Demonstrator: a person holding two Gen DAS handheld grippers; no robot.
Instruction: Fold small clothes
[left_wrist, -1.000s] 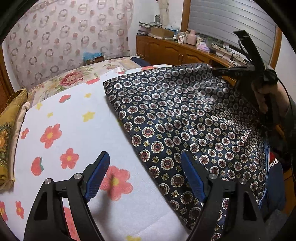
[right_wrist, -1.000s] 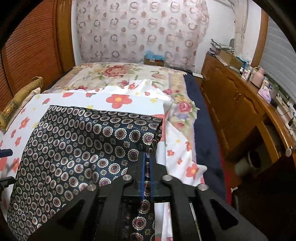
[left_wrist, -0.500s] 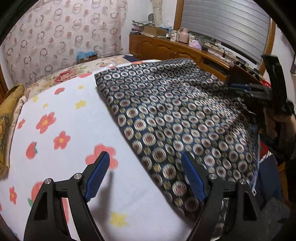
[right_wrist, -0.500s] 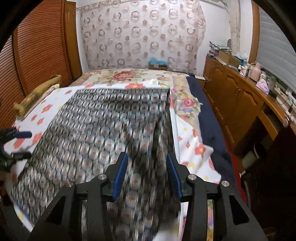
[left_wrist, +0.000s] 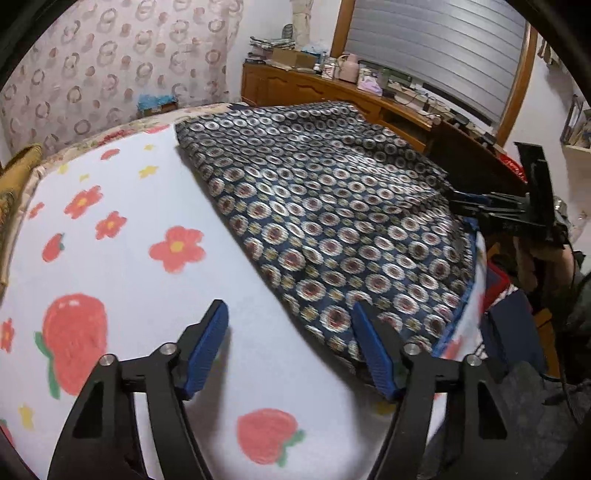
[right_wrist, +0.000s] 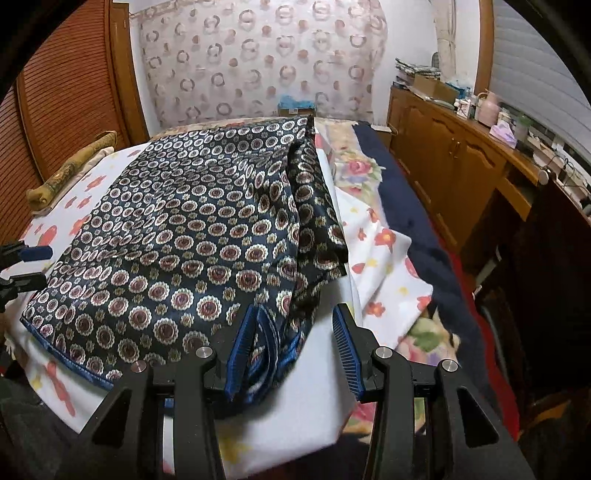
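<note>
A dark blue cloth (left_wrist: 332, 206) printed with round medallions lies spread on the flowered white sheet (left_wrist: 129, 277); one side is doubled over (right_wrist: 314, 206). My left gripper (left_wrist: 290, 347) hovers at the cloth's near left corner, its jaws closing. The cloth's edge reaches in beside the right pad (left_wrist: 373, 354), and neither pad presses on it. My right gripper (right_wrist: 291, 347) stands open over the blue-hemmed corner (right_wrist: 266, 354), which lies loose against the left pad (right_wrist: 240, 347). Each gripper shows in the other's view: right gripper (left_wrist: 465, 201), left gripper (right_wrist: 33, 267).
A navy blanket (right_wrist: 406, 206) and a floral quilt (right_wrist: 354, 166) lie along the bed's right side. Beyond them runs a wooden cabinet (right_wrist: 443, 147) crowded with small items. A yellowish pillow (right_wrist: 70, 166) sits at the far left. A hand (left_wrist: 532, 258) holds the right gripper.
The right gripper has let go of the cloth's corner, opened and drawn back toward the bed's near edge. The cloth now lies flat. The left gripper slid to the cloth's near corner and narrowed.
</note>
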